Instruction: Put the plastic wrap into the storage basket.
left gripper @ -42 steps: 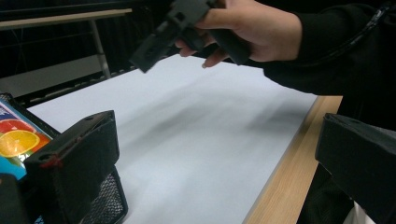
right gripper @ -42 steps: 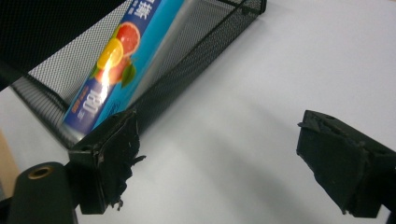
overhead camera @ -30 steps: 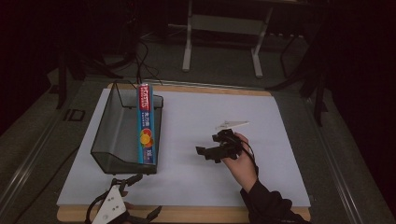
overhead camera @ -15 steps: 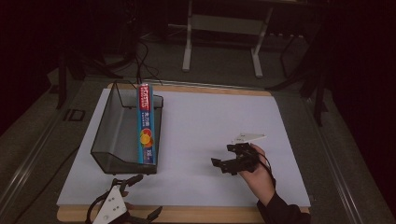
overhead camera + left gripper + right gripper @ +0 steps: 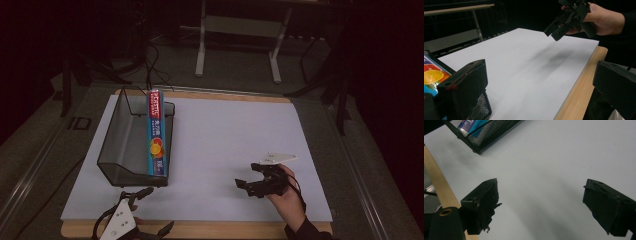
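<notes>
Mesh basket (image 5: 122, 150), black wire, sits toward the left edge of the white worktop (image 5: 220, 130), with a long blue box (image 5: 156, 132) printed with orange fruit standing on edge along its right wall. Right gripper (image 5: 251, 178) is held in the person's hand (image 5: 290, 192) above the worktop near the front right corner, jaws spread wide with nothing between them; its own view looks down on bare white surface with the basket's corner at the top left. Left gripper (image 5: 152, 210) lies at the front edge, just in front of the basket, jaws also wide open and empty. From the left gripper view, the right gripper hangs above the worktop, not touching it.
</notes>
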`<state>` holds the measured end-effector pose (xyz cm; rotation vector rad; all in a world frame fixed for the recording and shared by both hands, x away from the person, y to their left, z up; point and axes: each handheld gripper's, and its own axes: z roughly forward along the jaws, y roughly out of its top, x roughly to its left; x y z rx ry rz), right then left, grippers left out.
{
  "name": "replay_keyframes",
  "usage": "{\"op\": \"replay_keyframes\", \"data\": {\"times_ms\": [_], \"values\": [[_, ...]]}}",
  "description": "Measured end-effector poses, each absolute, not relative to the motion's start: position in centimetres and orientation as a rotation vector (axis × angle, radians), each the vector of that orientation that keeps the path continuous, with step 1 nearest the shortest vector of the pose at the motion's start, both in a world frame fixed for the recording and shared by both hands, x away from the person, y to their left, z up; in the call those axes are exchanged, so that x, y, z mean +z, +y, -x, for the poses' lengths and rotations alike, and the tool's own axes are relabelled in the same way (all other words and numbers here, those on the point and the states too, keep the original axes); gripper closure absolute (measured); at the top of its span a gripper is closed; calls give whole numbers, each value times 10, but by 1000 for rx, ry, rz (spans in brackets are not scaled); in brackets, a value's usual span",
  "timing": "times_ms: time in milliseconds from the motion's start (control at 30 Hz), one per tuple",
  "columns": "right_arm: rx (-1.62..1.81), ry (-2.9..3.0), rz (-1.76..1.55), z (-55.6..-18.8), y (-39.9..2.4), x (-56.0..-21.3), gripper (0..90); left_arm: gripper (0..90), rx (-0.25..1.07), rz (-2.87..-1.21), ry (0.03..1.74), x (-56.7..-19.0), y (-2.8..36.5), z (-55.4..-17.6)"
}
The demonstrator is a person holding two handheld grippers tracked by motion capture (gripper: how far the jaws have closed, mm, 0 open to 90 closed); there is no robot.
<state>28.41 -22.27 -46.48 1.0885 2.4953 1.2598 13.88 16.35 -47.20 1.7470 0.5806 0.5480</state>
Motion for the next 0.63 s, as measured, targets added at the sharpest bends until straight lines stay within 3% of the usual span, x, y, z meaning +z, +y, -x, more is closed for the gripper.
{"op": "replay_keyframes", "data": {"times_ms": [633], "values": [[1183, 2469, -1121, -278, -243, -478, 130, 5, 546, -1746, 576, -472, 164, -138]]}}
